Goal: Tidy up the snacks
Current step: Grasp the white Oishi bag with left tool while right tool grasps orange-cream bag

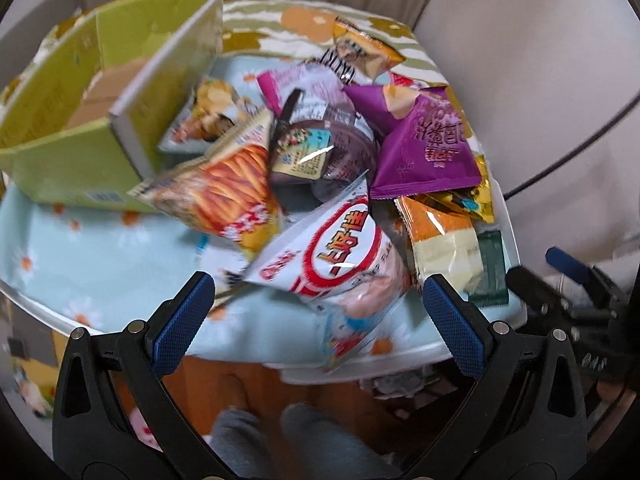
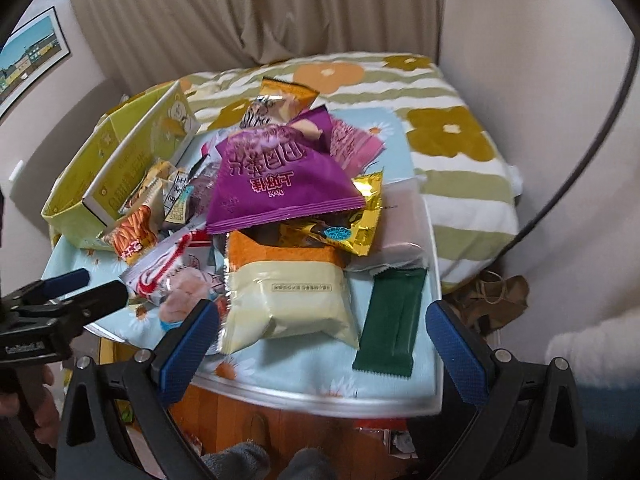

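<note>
A heap of snack packets lies on a small table with a light blue flowered cloth (image 1: 104,256). In the left wrist view I see a white and red packet (image 1: 340,256) nearest, an orange stick-snack bag (image 1: 228,196), a purple bag (image 1: 424,148) and a dark packet (image 1: 320,148). My left gripper (image 1: 318,320) is open and empty, just short of the white and red packet. In the right wrist view a pale yellow packet (image 2: 292,296) and a dark green bar (image 2: 390,320) lie nearest. My right gripper (image 2: 320,348) is open and empty at the table's front edge.
An open yellow-green cardboard box (image 1: 68,120) stands at the table's back left; it also shows in the right wrist view (image 2: 116,160). A striped flowered bed cover (image 2: 452,140) lies behind the table. A curtain (image 2: 256,12) and a wall are behind. My feet show below.
</note>
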A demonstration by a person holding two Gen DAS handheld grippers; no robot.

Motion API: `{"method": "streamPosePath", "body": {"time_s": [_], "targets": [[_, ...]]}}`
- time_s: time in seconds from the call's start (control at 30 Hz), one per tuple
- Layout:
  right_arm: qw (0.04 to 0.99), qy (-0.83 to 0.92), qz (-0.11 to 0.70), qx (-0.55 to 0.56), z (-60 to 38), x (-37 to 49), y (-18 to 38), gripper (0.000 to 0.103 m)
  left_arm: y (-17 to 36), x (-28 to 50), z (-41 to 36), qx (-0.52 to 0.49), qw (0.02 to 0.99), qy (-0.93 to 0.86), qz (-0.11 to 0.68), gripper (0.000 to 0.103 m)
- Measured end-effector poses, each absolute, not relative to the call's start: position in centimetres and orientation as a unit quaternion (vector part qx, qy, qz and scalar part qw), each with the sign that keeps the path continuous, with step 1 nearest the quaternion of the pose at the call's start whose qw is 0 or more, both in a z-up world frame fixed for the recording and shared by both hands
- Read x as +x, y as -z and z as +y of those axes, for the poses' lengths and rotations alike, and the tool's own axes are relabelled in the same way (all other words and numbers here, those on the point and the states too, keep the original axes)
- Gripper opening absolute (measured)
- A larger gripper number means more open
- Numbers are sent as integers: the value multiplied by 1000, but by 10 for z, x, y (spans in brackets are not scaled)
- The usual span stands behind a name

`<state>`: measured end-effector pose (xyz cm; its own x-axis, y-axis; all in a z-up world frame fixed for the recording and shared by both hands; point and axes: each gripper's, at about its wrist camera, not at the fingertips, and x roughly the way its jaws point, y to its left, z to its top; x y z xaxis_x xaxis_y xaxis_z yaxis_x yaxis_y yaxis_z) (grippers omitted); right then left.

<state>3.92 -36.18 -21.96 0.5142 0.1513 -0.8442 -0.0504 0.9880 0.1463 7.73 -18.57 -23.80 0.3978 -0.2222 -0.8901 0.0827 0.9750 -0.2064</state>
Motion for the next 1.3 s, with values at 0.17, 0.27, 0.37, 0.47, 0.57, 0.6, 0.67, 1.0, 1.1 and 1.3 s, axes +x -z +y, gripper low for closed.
{"method": "streamPosePath", "body": {"time_s": [0.17, 0.27, 0.37, 0.47, 0.57, 0.6, 0.67, 1.0, 1.1, 1.3], "targets": [[852, -98, 512, 48, -365, 51, 242, 103, 264, 96, -199, -87, 819, 65, 563, 103], [843, -118, 522, 51, -368, 55, 251, 103, 276, 101, -203, -94, 811, 53, 576, 103], [836, -130, 531, 57, -369, 59, 259, 103, 285, 107, -205, -99, 804, 48, 585, 98], [830, -141, 535, 66, -370, 63, 263, 103, 292, 114, -204, -119, 794, 53, 594, 83], [825, -149, 540, 74, -370, 69, 266, 103, 297, 116, -200, -134, 790, 59, 596, 77], [824, -151, 541, 76, -370, 71, 266, 103, 297, 116, -200, -134, 790, 60, 595, 76], [822, -154, 543, 77, -369, 74, 268, 103, 299, 113, -199, -127, 791, 62, 595, 73], [810, -172, 556, 69, -352, 91, 282, 103, 295, 93, -201, -88, 800, 63, 591, 68], [804, -179, 561, 79, -350, 95, 288, 103, 293, 83, -194, -83, 801, 57, 591, 66], [792, -188, 574, 94, -345, 100, 302, 97, 292, 76, -187, -75, 801, 54, 591, 66]]}}
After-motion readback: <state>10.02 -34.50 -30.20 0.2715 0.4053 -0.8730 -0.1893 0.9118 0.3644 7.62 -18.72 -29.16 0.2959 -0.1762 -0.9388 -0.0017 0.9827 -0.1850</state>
